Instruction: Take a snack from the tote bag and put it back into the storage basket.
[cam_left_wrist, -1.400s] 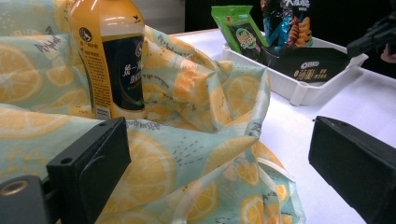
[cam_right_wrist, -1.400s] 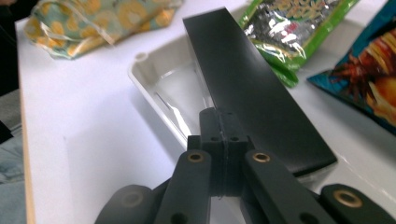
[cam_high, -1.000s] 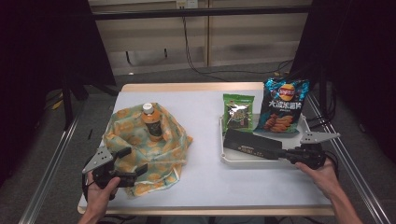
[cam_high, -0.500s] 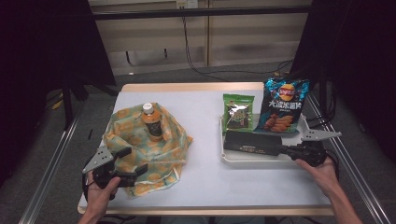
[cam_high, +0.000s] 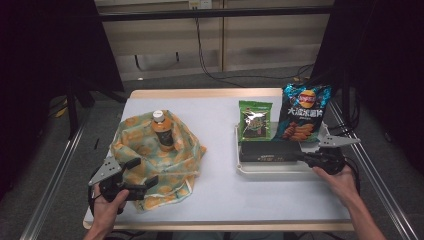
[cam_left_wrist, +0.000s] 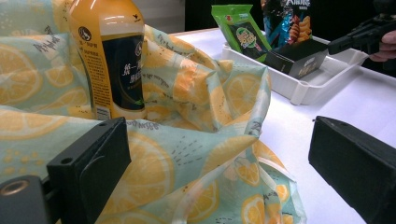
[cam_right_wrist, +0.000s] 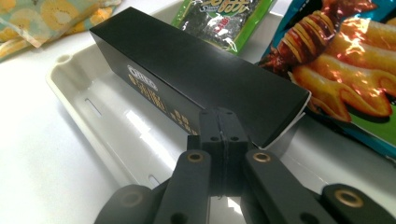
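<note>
Nearest to me, at the front left corner of the bench (cam_high: 220, 200), the left gripper (cam_high: 131, 186) sits low in the person's left hand (cam_high: 107, 207), its fingers (cam_left_wrist: 88, 163) spread wide with nothing between them. In the left gripper view they straddle the near folds of the lemon-print cloth (cam_high: 170, 160), which lies rumpled right up to the front edge of the bench. An orange drink bottle (cam_high: 162, 131) stands upright in the middle of that cloth, white cap on, the fabric bunched around its base.

Between the cloth and the white tray (cam_high: 272, 170) runs a broad bare strip of bench surface, open from front edge to back.

On the right, the right hand (cam_high: 340, 180) holds the right gripper (cam_high: 306, 159) level, pointing left toward the tray's near right end. Its fingers (cam_right_wrist: 224, 135) are pressed fully together, gripping nothing; in the right gripper view the tips sit just at the near end of the black box (cam_high: 270, 151), and I cannot tell whether they touch it. The box lies lengthwise in the tray, close along its near wall.

Behind the box, a green snack packet (cam_high: 255, 120) and a blue crisp bag (cam_high: 302, 112) lean upright at the tray's far side, the bag near the bench's right edge. Beyond them the bench runs bare to its back edge.
</note>
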